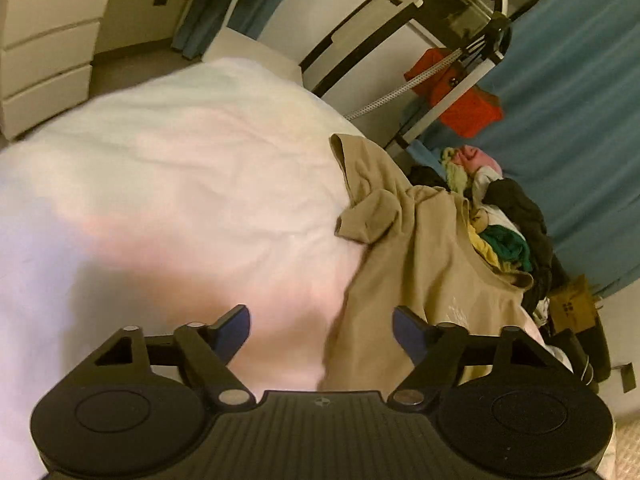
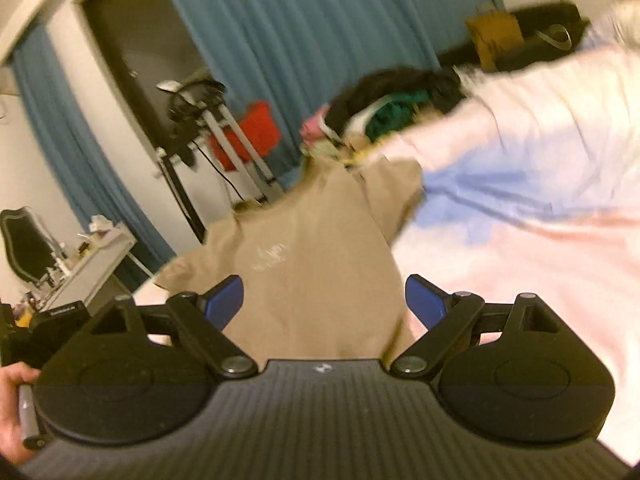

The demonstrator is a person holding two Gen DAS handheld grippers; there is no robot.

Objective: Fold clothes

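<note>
Left wrist view: left gripper [image 1: 321, 330] spread wide and empty above white bedding [image 1: 168, 184], tan shirt [image 1: 420, 272] crumpled just ahead-right, clothes pile [image 1: 504, 216] beyond; right wrist view: right gripper [image 2: 323, 300] likewise spread, shirt directly ahead.

The left wrist view looks forward and down along its spread fingers [image 1: 240, 320] from close above the bed [image 1: 160, 168], with the tan shirt [image 1: 420, 260] to its right and the clothes pile [image 1: 504, 216] beyond. The right wrist view, blurred, sits close over the same shirt [image 2: 312, 260] between its own spread fingers [image 2: 424, 300], facing across the bed [image 2: 520, 240] edge towards the blue curtain [image 2: 300, 32]. Both views share the shirt, the pile [image 2: 392, 108], the bed, the curtain [image 1: 568, 112] and the red bag [image 1: 468, 108] [image 2: 256, 128] on its stand.
</note>
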